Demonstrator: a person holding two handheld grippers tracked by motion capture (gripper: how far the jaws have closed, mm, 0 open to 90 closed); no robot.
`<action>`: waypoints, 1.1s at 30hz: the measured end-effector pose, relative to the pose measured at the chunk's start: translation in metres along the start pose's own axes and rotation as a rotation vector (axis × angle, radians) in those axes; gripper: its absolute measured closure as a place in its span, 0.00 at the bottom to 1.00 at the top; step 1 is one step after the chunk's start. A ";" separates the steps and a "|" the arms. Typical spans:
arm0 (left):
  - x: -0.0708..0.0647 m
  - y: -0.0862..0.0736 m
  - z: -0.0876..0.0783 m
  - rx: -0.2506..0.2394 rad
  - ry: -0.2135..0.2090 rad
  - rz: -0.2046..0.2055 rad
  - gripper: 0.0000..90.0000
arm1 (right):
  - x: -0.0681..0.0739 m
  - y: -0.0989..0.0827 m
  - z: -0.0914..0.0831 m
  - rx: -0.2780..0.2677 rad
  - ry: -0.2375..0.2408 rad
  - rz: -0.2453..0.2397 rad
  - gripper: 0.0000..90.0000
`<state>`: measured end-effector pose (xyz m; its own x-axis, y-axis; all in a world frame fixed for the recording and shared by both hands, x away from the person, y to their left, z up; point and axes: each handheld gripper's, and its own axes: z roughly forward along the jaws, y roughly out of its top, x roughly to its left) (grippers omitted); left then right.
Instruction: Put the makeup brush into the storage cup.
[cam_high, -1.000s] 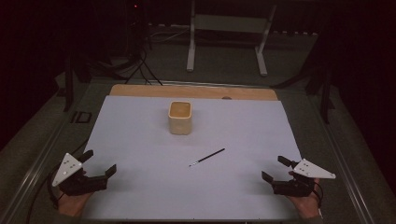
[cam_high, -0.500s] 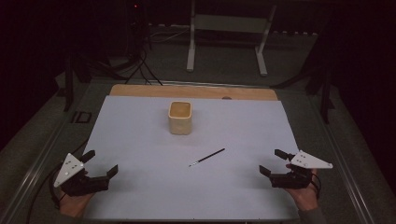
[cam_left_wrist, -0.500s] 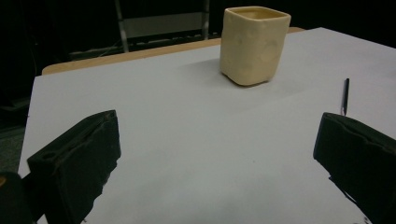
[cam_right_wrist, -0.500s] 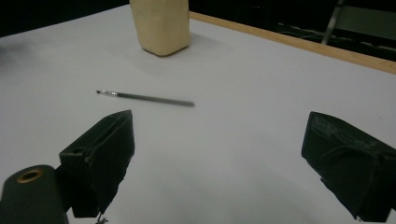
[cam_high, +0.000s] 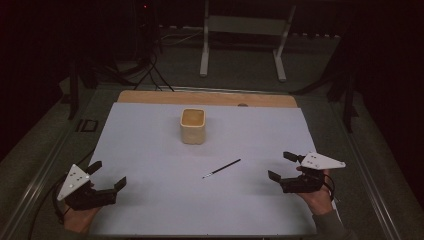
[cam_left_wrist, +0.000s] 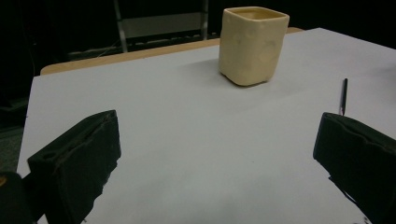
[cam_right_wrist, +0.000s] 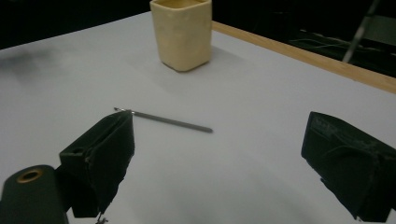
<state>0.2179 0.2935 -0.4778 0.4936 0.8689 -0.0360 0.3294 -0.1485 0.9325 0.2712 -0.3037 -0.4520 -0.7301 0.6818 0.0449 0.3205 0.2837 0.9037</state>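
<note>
Lying flat, the thin dark pencil-like stick (cam_high: 222, 168) points its long axis diagonally, near the cream square ceramic cup (cam_high: 192, 125); the left gripper (cam_high: 107, 176) and right gripper (cam_high: 283, 165) are both released, holding nothing.

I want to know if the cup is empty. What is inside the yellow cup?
From the high view, the yellow cup stands upright and open, and the upper inner walls look bare. Its bottom is in shadow, so something small there cannot be excluded. The thin stick lies outside on the white sheet.
</note>
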 end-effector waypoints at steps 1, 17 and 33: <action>0.000 0.000 0.000 0.000 0.000 0.000 0.02 | 0.001 0.002 0.002 0.003 0.005 -0.009 0.11; 0.000 0.000 0.000 0.000 0.000 0.003 0.02 | 0.005 0.025 0.025 -0.009 0.065 -0.039 0.11; 0.000 0.000 0.000 -0.001 -0.001 0.003 0.02 | 0.008 0.046 0.056 0.012 0.111 -0.067 0.11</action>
<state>0.2177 0.2931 -0.4777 0.4951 0.8682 -0.0335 0.3272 -0.1507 0.9329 0.3141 -0.2476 -0.4335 -0.8123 0.5824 0.0317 0.2753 0.3349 0.9011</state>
